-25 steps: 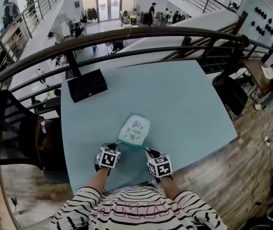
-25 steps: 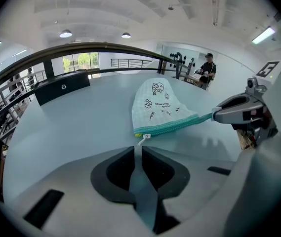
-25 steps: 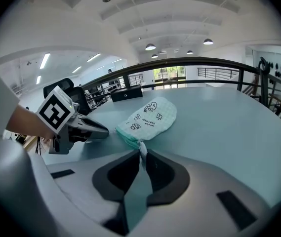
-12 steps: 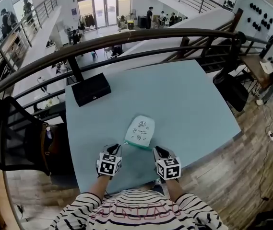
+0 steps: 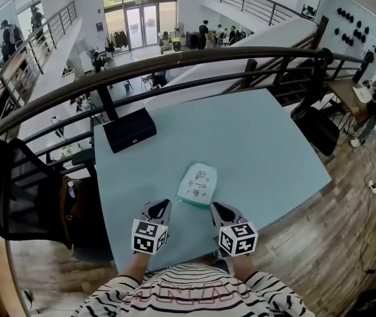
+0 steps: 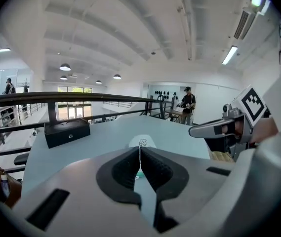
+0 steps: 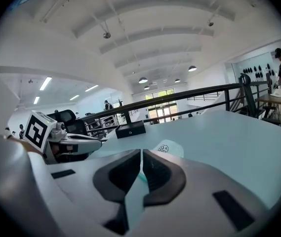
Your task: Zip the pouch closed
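Observation:
A small pale mint pouch (image 5: 197, 183) with printed cartoon figures lies flat on the light blue table (image 5: 260, 144). Both grippers hover near the table's front edge, just short of the pouch's near end and not touching it. My left gripper (image 5: 163, 205) is to the pouch's left and is shut with nothing between its pads. My right gripper (image 5: 215, 207) is to its right, also shut and empty. In the left gripper view the closed jaws (image 6: 140, 154) point at the pouch (image 6: 141, 142). The right gripper view shows its closed jaws (image 7: 141, 162) below the pouch (image 7: 169, 148).
A black box (image 5: 129, 129) sits at the table's far left corner, by a dark curved railing (image 5: 194, 55). A black chair (image 5: 16, 183) stands left of the table. Wooden floor (image 5: 320, 243) lies to the right. People stand far off in the hall.
Both grippers have risen and drawn back from the pouch's near edge toward the person. The pouch stays flat on the table.

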`<state>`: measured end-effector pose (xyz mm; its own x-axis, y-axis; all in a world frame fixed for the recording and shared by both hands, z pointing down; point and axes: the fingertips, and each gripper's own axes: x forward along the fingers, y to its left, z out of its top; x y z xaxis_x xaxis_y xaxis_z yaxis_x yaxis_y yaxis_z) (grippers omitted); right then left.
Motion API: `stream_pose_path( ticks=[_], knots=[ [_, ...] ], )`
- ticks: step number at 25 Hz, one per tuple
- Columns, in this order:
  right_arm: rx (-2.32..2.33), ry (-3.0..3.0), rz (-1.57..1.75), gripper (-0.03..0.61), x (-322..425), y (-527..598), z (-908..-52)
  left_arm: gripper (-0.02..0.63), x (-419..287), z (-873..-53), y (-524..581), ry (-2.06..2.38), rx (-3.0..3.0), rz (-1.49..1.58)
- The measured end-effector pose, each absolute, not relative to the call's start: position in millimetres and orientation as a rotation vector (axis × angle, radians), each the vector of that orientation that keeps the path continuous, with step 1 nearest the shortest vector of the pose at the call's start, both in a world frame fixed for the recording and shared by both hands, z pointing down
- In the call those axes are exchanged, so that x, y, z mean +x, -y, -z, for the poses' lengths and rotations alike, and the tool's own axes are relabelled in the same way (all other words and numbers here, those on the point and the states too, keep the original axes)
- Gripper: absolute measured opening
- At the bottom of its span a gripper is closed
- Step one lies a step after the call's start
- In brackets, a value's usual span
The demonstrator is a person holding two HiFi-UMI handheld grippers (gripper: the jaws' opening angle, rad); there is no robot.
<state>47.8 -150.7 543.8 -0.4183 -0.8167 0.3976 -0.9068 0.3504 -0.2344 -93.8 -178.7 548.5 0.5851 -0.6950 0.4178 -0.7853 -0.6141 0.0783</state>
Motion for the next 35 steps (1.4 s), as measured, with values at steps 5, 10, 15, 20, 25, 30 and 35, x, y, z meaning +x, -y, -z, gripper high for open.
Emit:
stream_pose_path(
  ticks=[5, 10, 15, 20, 25, 30, 35],
  knots=[
    [1.573, 2.457, -0.602, 0.035, 35, 141, -521, 0.026, -98, -530, 165, 1.213, 2.604, -0.454],
    [1.589, 2.484, -0.597, 0.032, 19, 127, -513, 0.026, -110, -519, 149, 1.211, 2.626, -0.418],
    [1.604, 2.477, -0.602, 0.028, 11, 117, -518, 0.026, -114, -517, 140, 1.183, 2.636, -0.414],
    [1.615, 2.465, -0.602, 0.028, 7, 112, -519, 0.026, -118, -515, 133, 1.172, 2.652, -0.406],
    [1.630, 2.459, -0.588, 0.028, 4, 113, -518, 0.026, -123, -514, 132, 1.176, 2.662, -0.396],
    [1.642, 2.451, -0.588, 0.028, 3, 114, -519, 0.025, -123, -515, 133, 1.164, 2.680, -0.391],
    [1.639, 2.450, -0.596, 0.028, 5, 117, -518, 0.025, -119, -514, 136, 1.162, 2.687, -0.397]
  ],
)
